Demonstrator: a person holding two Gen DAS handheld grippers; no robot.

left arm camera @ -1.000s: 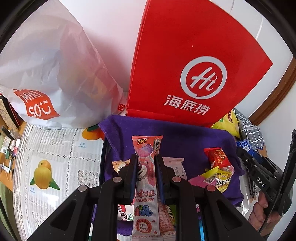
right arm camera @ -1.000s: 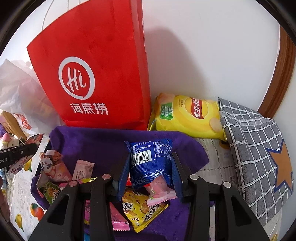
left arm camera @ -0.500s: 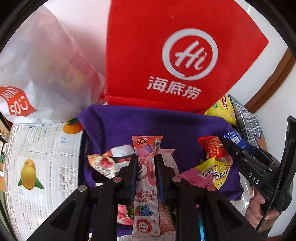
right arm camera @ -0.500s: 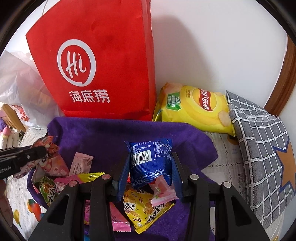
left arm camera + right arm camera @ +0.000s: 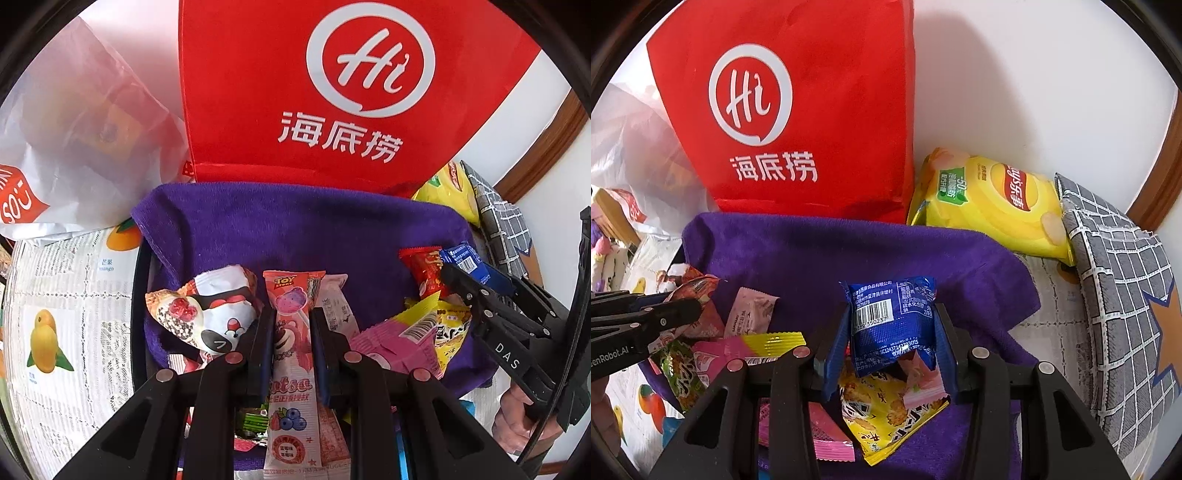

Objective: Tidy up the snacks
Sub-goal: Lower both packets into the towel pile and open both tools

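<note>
Snacks are held above the purple towel [image 5: 295, 225]: a pink Toy Story stick pack [image 5: 291, 354] is clamped lengthwise along the left gripper [image 5: 292, 332], a blue packet [image 5: 892, 325] is pinched upright in the right gripper [image 5: 891, 339], with the red Haidilao bag [image 5: 798, 110] straight ahead.

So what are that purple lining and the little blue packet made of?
The purple cloth looks like soft fabric, likely microfibre or terry: matte, fuzzy nap, stitched hem. The blue packet, pinched in the right gripper, seems glossy plastic film, judging by its shine, crinkles and crimped edge.
</note>
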